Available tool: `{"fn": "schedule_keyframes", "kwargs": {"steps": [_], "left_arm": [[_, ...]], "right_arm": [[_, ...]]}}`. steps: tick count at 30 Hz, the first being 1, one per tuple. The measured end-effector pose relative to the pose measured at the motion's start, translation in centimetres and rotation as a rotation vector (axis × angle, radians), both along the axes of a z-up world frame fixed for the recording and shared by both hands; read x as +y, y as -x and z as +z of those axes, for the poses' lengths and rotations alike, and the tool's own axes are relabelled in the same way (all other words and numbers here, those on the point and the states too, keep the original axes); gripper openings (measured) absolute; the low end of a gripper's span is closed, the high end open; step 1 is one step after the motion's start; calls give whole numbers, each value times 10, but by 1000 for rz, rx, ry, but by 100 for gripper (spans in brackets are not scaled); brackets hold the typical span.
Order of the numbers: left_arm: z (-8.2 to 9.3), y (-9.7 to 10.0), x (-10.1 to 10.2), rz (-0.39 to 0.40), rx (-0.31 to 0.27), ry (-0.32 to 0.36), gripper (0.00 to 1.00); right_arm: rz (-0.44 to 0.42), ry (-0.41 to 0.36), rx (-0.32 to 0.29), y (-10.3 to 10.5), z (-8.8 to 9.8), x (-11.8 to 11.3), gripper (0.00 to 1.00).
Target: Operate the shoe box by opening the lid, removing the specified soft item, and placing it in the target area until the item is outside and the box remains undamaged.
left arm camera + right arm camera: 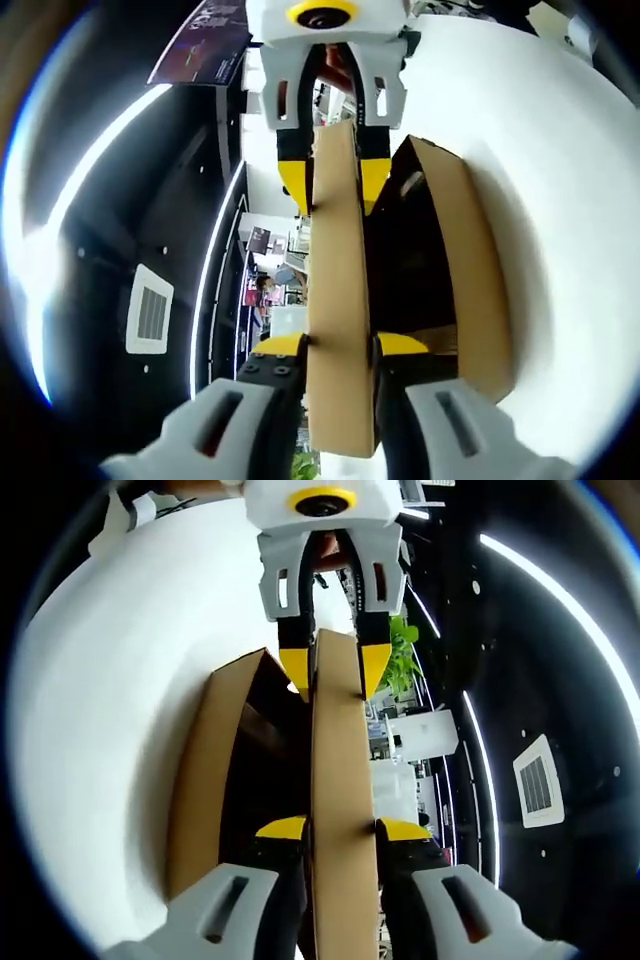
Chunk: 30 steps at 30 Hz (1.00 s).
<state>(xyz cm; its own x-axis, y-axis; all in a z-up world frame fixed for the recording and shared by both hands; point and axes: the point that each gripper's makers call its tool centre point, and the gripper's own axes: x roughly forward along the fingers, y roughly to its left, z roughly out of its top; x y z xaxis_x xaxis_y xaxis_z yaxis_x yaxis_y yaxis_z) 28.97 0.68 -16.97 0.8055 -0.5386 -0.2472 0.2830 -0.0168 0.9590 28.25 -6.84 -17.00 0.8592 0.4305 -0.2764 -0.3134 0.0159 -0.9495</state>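
Note:
The brown cardboard shoe box rests on a white table, and its dark inside shows no item I can make out. Its lid is raised and seen edge-on. My left gripper is shut on the lid's near edge. Facing it, my right gripper pinches the lid's far edge. In the right gripper view the right gripper clamps the lid, the left gripper grips the opposite end, and the box lies to the left on the table.
Both views are rolled sideways. A dark ceiling with bright light strips and a square vent sits beyond the lid. A green plant and distant room furniture show past the table edge.

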Motion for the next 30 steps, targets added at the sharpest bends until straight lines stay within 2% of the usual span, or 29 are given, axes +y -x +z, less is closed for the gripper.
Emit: {"fn": "schedule_keyframes", "kwargs": {"steps": [13, 21, 24, 27, 30], "left_arm": [[12, -6, -5, -16, -5, -15, 23], [17, 7, -3, -23, -10, -18, 22], [14, 20, 0, -40, 39, 5, 25], [12, 26, 2, -45, 61, 9, 27], [4, 43, 10, -76, 118, 24, 27]], "right_arm": [[-7, -22, -22, -11, 13, 0, 23], [-11, -26, -33, -13, 15, 0, 23], [-11, -21, -42, -14, 14, 1, 23], [-11, -21, -43, -14, 14, 1, 23], [-10, -18, -46, -14, 14, 1, 23]]}}
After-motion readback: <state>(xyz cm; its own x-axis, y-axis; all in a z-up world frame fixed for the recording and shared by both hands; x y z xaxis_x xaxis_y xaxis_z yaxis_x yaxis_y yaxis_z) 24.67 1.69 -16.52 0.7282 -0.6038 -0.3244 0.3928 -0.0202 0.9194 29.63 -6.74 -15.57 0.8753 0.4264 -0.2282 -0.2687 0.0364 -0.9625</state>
